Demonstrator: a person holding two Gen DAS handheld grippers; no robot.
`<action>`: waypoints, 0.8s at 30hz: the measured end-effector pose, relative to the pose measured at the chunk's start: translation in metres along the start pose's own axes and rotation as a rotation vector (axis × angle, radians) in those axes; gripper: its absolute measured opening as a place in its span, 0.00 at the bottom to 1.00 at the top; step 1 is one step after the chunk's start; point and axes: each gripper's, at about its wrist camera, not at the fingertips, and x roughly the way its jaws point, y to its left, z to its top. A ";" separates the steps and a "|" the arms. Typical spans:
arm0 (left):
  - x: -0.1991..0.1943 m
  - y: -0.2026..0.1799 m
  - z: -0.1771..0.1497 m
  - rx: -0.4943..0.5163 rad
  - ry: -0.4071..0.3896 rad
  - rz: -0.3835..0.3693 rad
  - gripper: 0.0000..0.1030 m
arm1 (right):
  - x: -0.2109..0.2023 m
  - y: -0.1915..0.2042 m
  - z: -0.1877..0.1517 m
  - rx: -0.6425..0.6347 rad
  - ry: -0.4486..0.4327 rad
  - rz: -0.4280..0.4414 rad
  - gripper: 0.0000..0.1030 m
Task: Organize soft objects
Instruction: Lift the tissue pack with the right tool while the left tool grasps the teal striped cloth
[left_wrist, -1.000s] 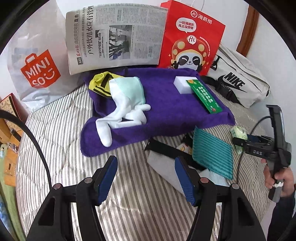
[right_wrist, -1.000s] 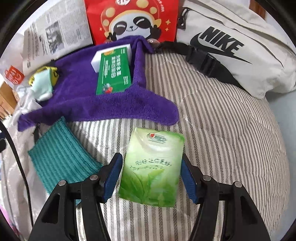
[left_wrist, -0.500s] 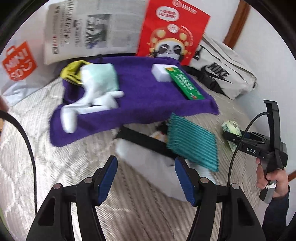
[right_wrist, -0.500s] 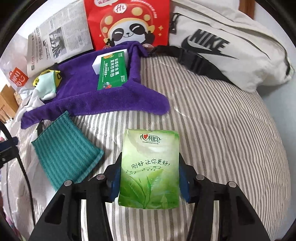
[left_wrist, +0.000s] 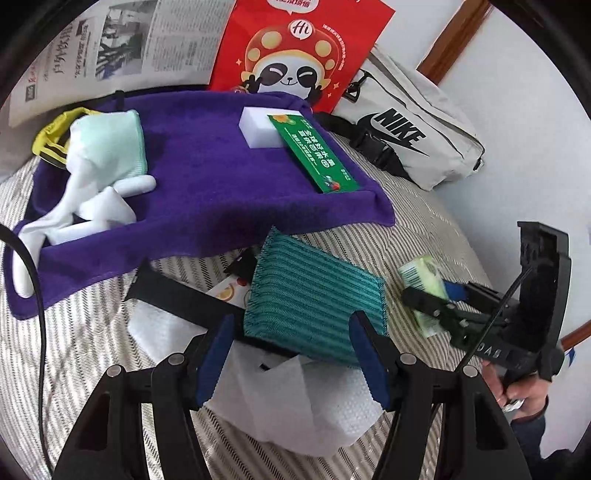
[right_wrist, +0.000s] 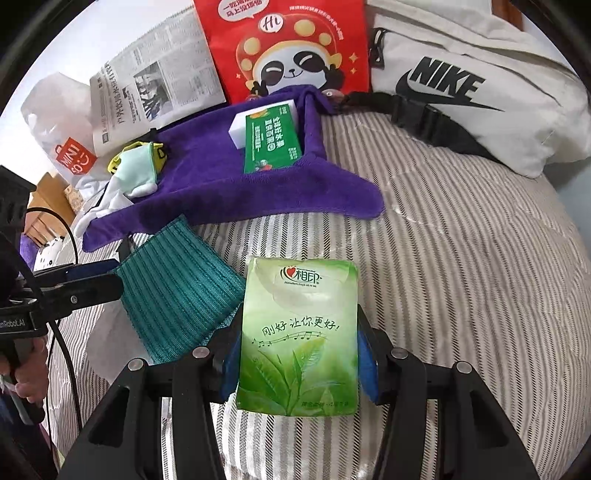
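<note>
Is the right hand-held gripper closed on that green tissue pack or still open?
Closed on it: the right hand-held gripper has both blue pads pressed against the green tissue pack's sides.

Towel (left_wrist: 221, 192): purple. Cloth (left_wrist: 314, 306): teal, ribbed. Tissue pack (right_wrist: 299, 336): green, leaf print. Bedspread (right_wrist: 461, 277): grey-white stripes.

left gripper (left_wrist: 291, 354) – jaws spread | right gripper (right_wrist: 300, 354) – jaws clamped

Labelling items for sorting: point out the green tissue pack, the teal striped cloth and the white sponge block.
green tissue pack (right_wrist: 299, 332): right wrist view, middle of its printed front.
teal striped cloth (left_wrist: 314, 299): left wrist view, centre of its ribbed top.
white sponge block (left_wrist: 258, 127): left wrist view, bare top face.
</note>
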 end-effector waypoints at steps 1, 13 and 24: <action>0.002 0.000 0.001 -0.003 0.003 -0.012 0.60 | 0.003 0.001 0.000 -0.003 0.005 0.007 0.50; 0.003 -0.013 0.010 0.010 -0.023 -0.097 0.59 | 0.009 0.008 -0.002 -0.065 -0.013 -0.024 0.50; 0.000 -0.005 0.011 -0.050 -0.015 -0.253 0.59 | 0.011 0.009 0.000 -0.089 -0.028 -0.044 0.50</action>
